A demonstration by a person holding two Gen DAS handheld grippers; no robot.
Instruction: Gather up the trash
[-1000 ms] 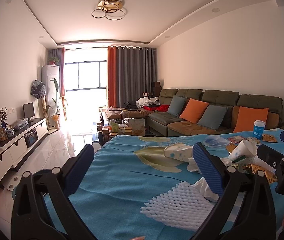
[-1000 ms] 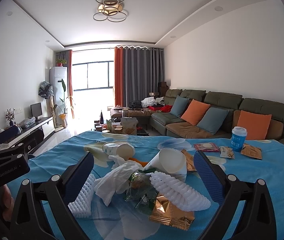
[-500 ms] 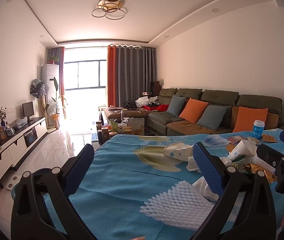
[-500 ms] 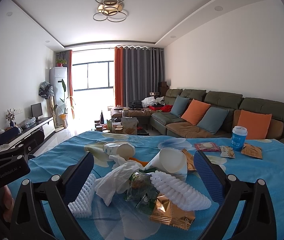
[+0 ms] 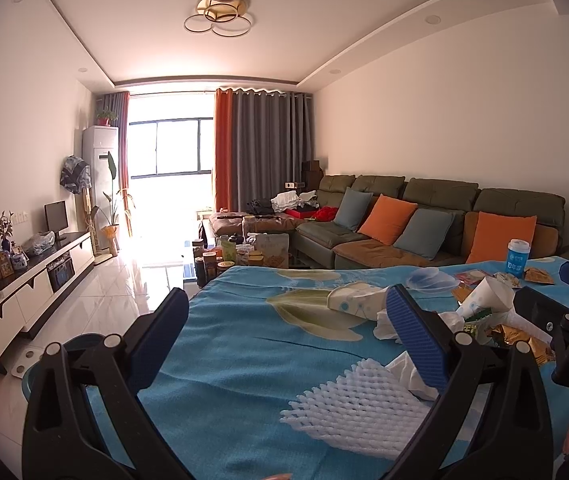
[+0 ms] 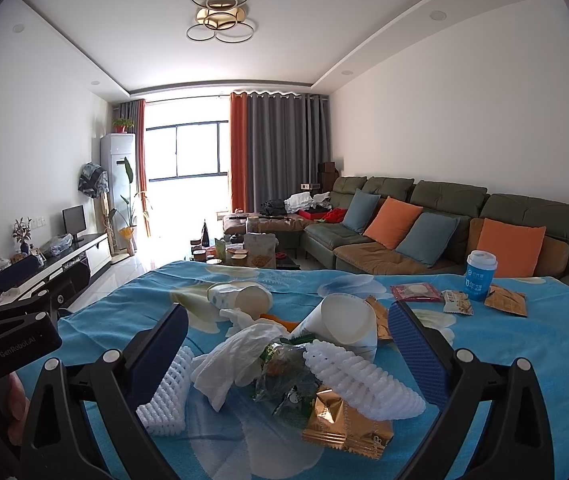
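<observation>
Both tools hang released above the bench (image 6: 524, 360) with its blue flowered cloth, gripping nothing. Between the spread fingers of the right tool (image 6: 284, 340) lies the trash heap: a crumpled tissue (image 6: 236, 356), a white foam net (image 6: 364, 384), a gold wrapper (image 6: 344, 428) nearest the tool, and a tipped paper cup (image 6: 344, 324) behind them. Under the left tool (image 5: 288, 340), towards its right finger, lies a flat foam net (image 5: 360, 400). A blue cup (image 6: 480, 276) stands far right.
</observation>
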